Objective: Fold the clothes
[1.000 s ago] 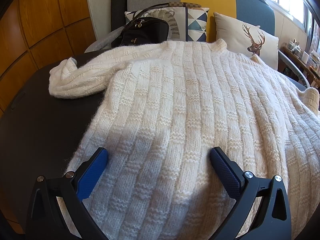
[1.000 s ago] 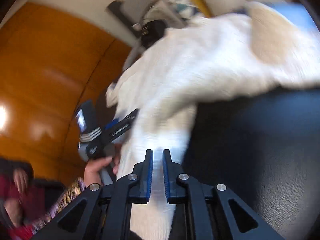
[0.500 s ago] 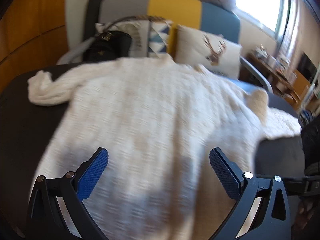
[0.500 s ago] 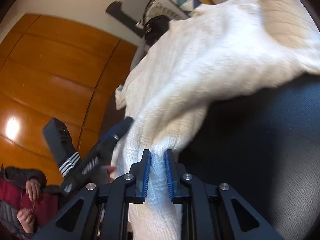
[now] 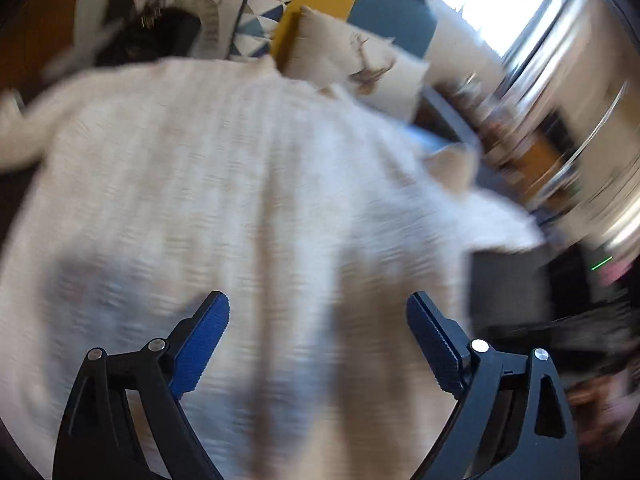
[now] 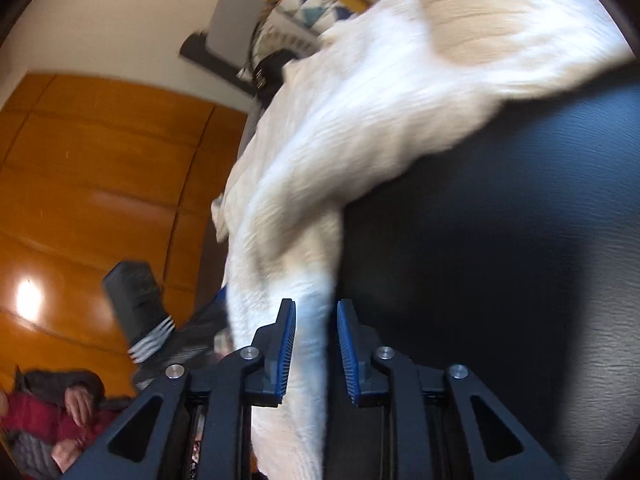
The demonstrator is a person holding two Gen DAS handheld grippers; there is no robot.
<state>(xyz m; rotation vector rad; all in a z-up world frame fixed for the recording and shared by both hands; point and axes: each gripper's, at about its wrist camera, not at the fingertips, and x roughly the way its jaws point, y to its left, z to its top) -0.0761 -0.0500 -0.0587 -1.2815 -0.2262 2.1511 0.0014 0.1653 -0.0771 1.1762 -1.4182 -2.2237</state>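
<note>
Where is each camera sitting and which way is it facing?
Left wrist: on the left gripper, above the sweater, facing the sofa pillows; jaws wide, closing, gripping nothing.
Right wrist: on the right gripper, low at the sweater's edge, facing along the table; jaws opening, knit between.
Shared: sweater, table, pillows.

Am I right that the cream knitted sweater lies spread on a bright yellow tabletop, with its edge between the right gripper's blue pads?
Not quite: the tabletop is black, as the right wrist view shows. The cream knitted sweater does lie spread on it, an edge between the opening right gripper pads.
</note>
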